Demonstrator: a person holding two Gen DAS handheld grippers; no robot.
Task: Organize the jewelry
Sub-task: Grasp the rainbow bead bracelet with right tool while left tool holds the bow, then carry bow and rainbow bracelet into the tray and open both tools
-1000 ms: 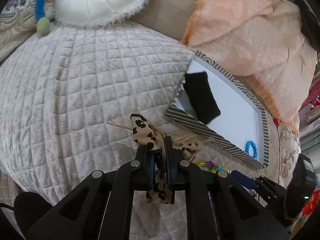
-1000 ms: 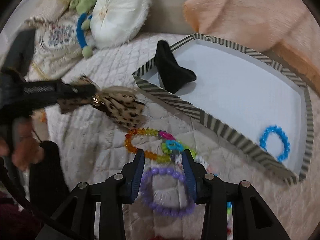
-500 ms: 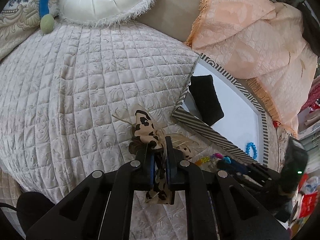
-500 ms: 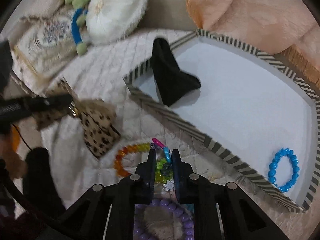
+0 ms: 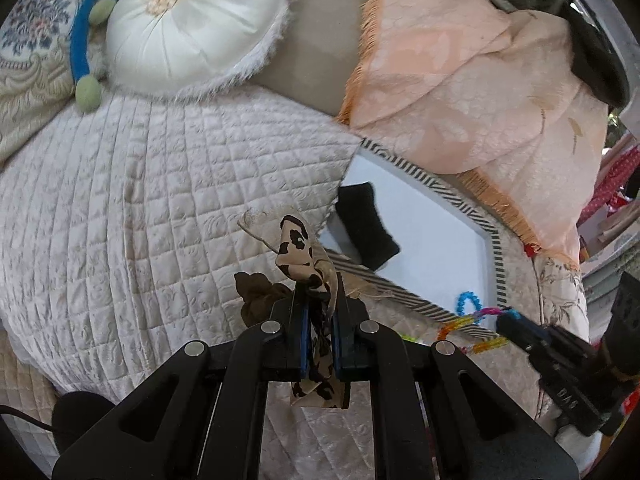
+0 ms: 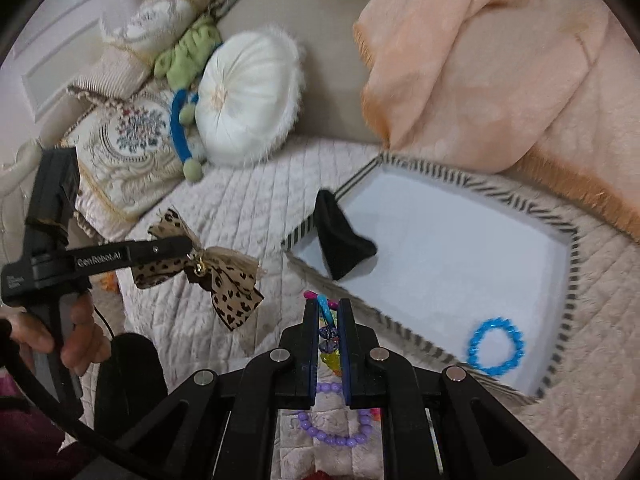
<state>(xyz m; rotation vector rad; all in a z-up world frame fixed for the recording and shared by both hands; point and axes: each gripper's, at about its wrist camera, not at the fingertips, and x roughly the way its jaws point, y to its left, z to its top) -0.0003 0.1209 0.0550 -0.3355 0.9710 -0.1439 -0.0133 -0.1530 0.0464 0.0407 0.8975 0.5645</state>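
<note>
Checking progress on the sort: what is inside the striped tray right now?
Inside the striped tray: a blue bead bracelet near one corner and a black pouch leaning on the opposite wall. Anything under the pouch is hidden.

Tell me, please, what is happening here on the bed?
A person sorts jewelry with a gripper in each hand. The left gripper is shut on a leopard bow, held above the quilt. The right gripper is shut on a rainbow bracelet and holds it up. The striped tray already has a blue bracelet and a black pouch. A purple bracelet lies on the quilt.
</note>
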